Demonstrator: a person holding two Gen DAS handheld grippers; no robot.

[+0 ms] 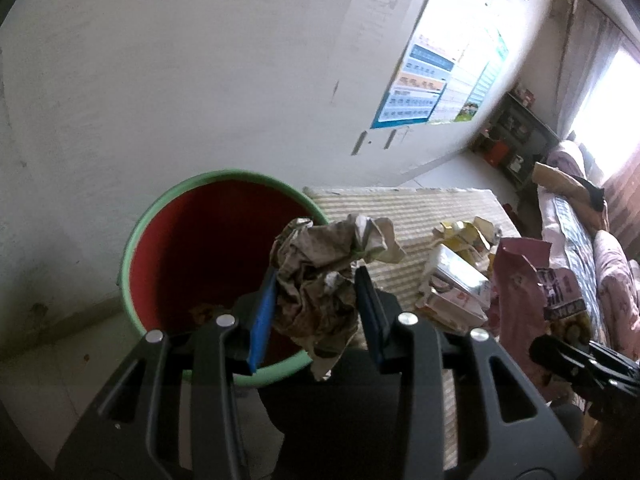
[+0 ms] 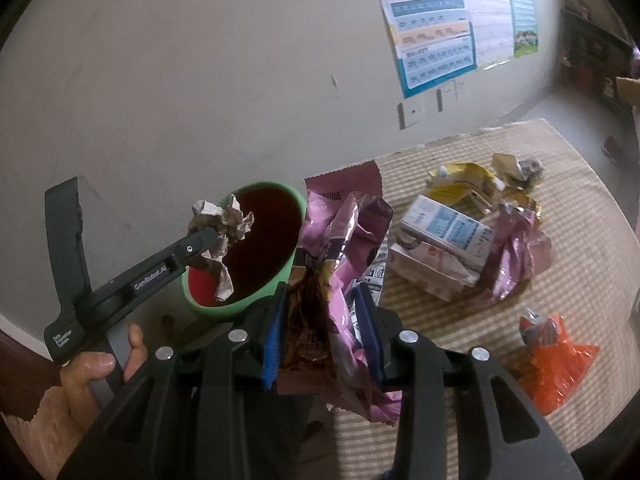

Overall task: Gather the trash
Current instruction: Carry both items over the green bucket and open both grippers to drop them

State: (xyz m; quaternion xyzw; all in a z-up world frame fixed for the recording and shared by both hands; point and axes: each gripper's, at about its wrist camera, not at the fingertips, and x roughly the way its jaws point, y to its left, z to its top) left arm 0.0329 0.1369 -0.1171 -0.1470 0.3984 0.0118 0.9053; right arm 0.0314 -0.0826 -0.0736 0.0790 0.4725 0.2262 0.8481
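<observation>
My left gripper is shut on a crumpled brown paper ball, which hangs over the near rim of a green bin with a red inside. The right wrist view shows the same left gripper holding that paper ball above the green bin, with a hand on its handle. My right gripper is shut on a pink snack bag, just right of the bin. That pink snack bag also shows at the right of the left wrist view.
A striped cloth covers the table. On it lie a pile of cartons and wrappers and an orange wrapper. A white wall with a poster stands behind. A sofa is at the far right.
</observation>
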